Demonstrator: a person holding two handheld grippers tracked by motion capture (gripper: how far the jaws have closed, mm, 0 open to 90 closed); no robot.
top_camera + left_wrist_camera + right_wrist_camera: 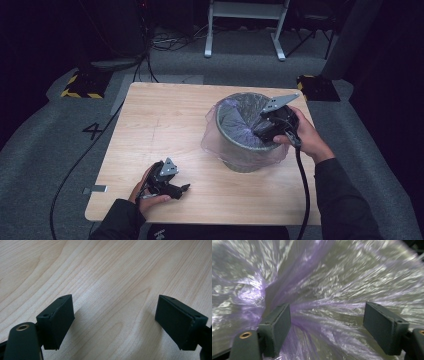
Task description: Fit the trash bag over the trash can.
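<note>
A dim room with grey carpet; a pale wood-grain worktop [165,120] stands at centre, cables and a metal frame on the floor behind it. The high view shows the whole layout: a round grey bin [245,131] stands upright on the right half of the worktop, its long axis vertical and its mouth facing up, lined with a thin lilac bag [212,137] whose edge hangs loosely over the rim and down the outer wall. The right gripper [262,131] is held at the bin's near right rim, pointing into the mouth; the left gripper [181,189] rests low over the near left part of the worktop, well apart from the bin, pointing right.

The right gripper view adds what the high view cannot resolve: the bag [324,282] at close range, a crinkled, glossy, translucent film gathered into folds that radiate from a point near the left finger. Its fingers [384,325] are spread, with film between them but no pinch visible. The left gripper view shows bare wood grain [110,277] and spread fingers [58,320] with nothing between them.
</note>
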